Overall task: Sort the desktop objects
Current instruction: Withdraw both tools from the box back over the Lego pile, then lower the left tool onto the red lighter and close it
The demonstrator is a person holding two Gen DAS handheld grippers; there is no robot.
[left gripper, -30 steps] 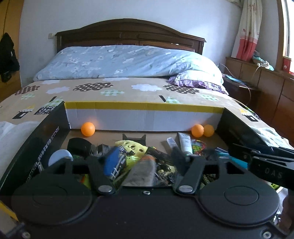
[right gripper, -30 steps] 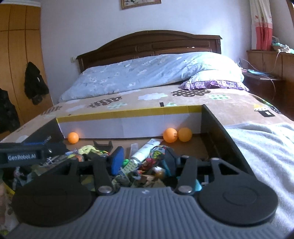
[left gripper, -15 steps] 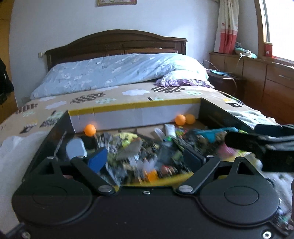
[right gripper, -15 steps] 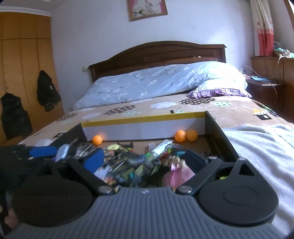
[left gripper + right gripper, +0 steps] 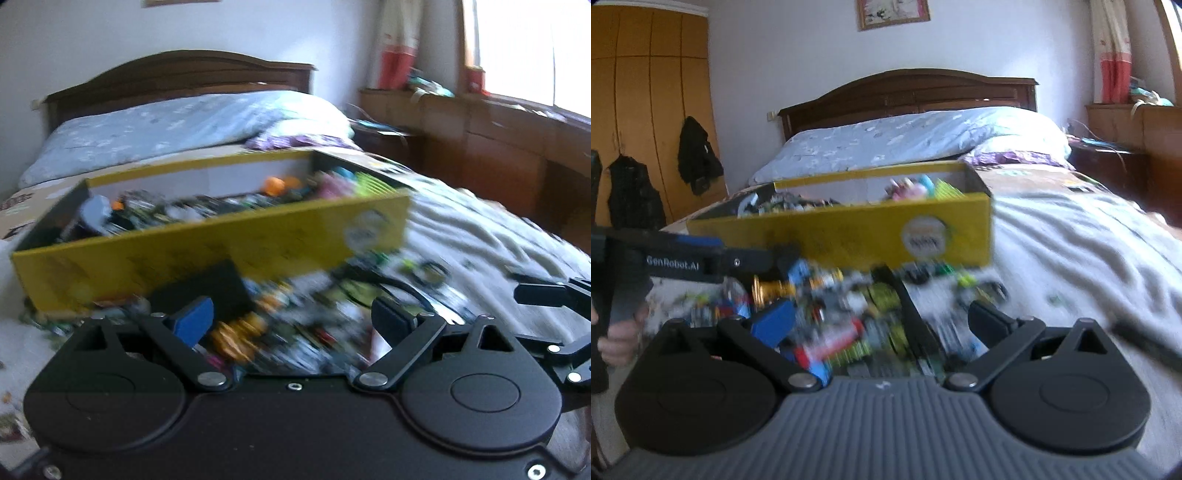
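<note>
A yellow box (image 5: 849,229) of small items is seen on the bed (image 5: 1071,229), at twelve o'clock from both grippers. Loose clutter (image 5: 857,317) is spread before it, blurred. The left gripper (image 5: 295,317) is opening, nothing gripped; the right gripper (image 5: 882,325) is spread wide, empty. "GenRobot.AI" is read on the left gripper, at nine o'clock in the right view

Bedroom is shown. Bed (image 5: 1071,236) with dark wooden headboard (image 5: 908,92) is set against white wall (image 5: 798,55); framed picture (image 5: 893,13) is hung above. Orange wooden wardrobe (image 5: 650,110) is seen left, dark clothes (image 5: 698,155) hung on it. Red-white curtain (image 5: 397,44) and bright window (image 5: 535,51) are seen right, wooden cabinets (image 5: 498,147) below.
</note>
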